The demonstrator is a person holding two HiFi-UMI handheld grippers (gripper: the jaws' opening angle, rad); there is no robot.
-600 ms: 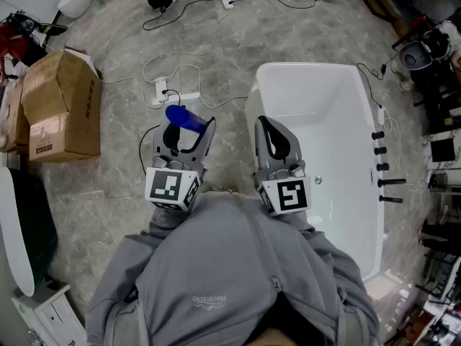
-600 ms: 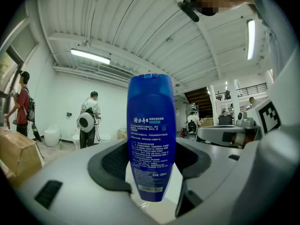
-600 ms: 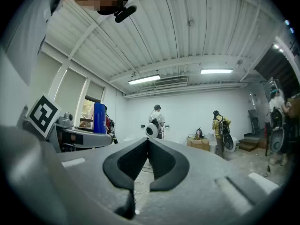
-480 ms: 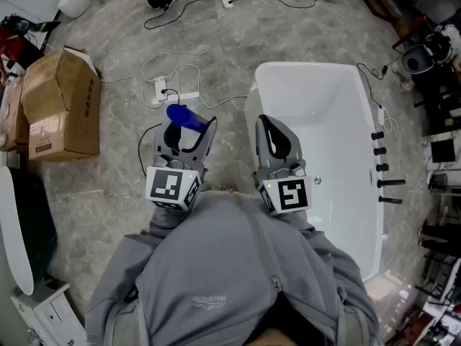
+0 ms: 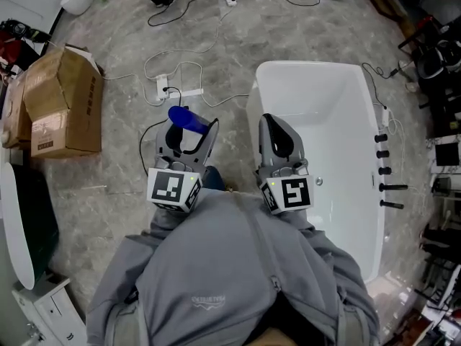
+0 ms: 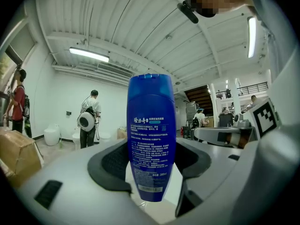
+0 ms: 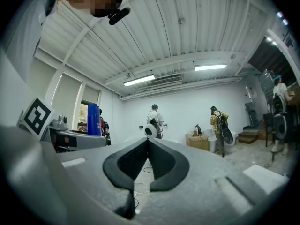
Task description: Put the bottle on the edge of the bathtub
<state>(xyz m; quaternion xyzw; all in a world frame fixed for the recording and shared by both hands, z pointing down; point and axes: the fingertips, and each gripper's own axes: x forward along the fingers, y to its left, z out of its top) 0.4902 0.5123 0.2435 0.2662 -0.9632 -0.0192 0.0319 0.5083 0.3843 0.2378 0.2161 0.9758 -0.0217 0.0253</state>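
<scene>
A blue bottle (image 6: 151,139) with white print stands between the jaws of my left gripper (image 5: 189,130), which is shut on it; its blue end (image 5: 186,118) sticks out past the jaws in the head view. My right gripper (image 5: 277,137) is shut with nothing in it, its jaw tips touching (image 7: 146,143). It hangs over the near left rim of the white bathtub (image 5: 253,103). The left gripper is held over the marble floor, just left of the tub. The bottle also appears at the left of the right gripper view (image 7: 93,120).
A cardboard box (image 5: 61,103) sits on the floor to the left. A power strip and cables (image 5: 173,85) lie beyond the grippers. Black tap fittings (image 5: 385,170) line the tub's right rim. People stand in the background of the gripper views.
The view has shifted slightly; both grippers and the bottle sit a touch lower and to the right in the picture. The grip has not changed.
</scene>
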